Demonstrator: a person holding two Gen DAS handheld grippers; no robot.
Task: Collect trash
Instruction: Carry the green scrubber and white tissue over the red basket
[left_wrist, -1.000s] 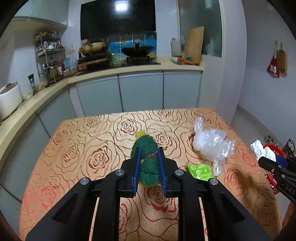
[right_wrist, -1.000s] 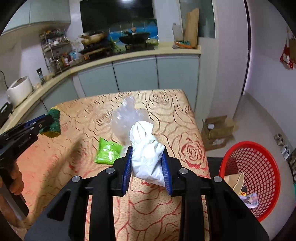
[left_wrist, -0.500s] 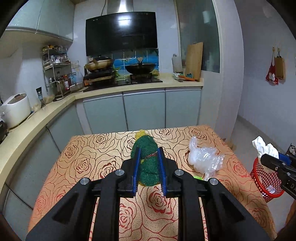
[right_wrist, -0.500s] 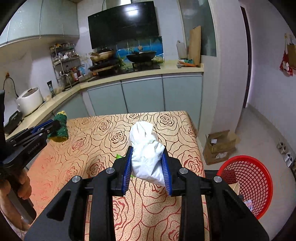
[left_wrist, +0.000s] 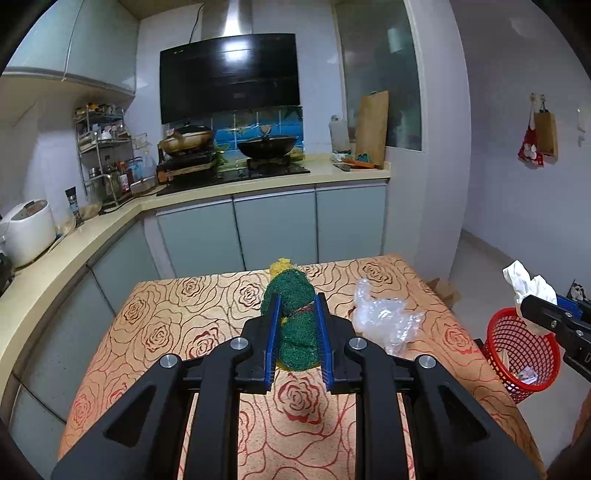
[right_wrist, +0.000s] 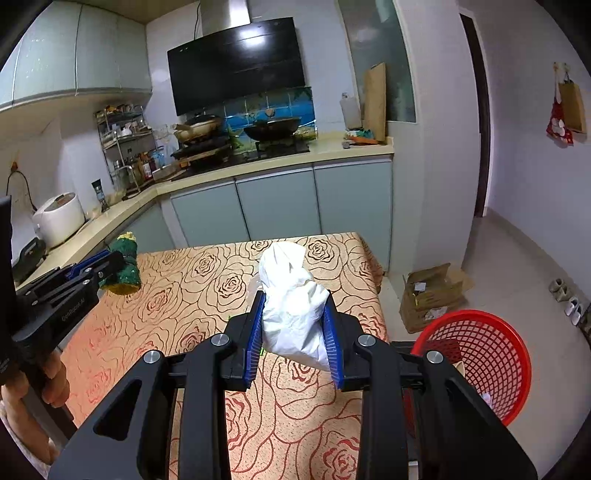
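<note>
Left gripper (left_wrist: 295, 332) clamped on green scouring pad (left_wrist: 293, 321), yellow tuft at far end; pad held clear above table (left_wrist: 166, 325) with rose-pattern cloth. Right gripper (right_wrist: 295, 332) clamped on crumpled white paper wad (right_wrist: 291, 306), held above table's right part. Clear plastic bag (left_wrist: 384, 317) lying on table, right of scouring pad. Red mesh basket (right_wrist: 491, 354) on floor just off table's right edge, some scraps inside. Cardboard box (right_wrist: 432, 295) on floor beyond basket. Kitchen counter (left_wrist: 258, 181) with woks at far wall.
</note>
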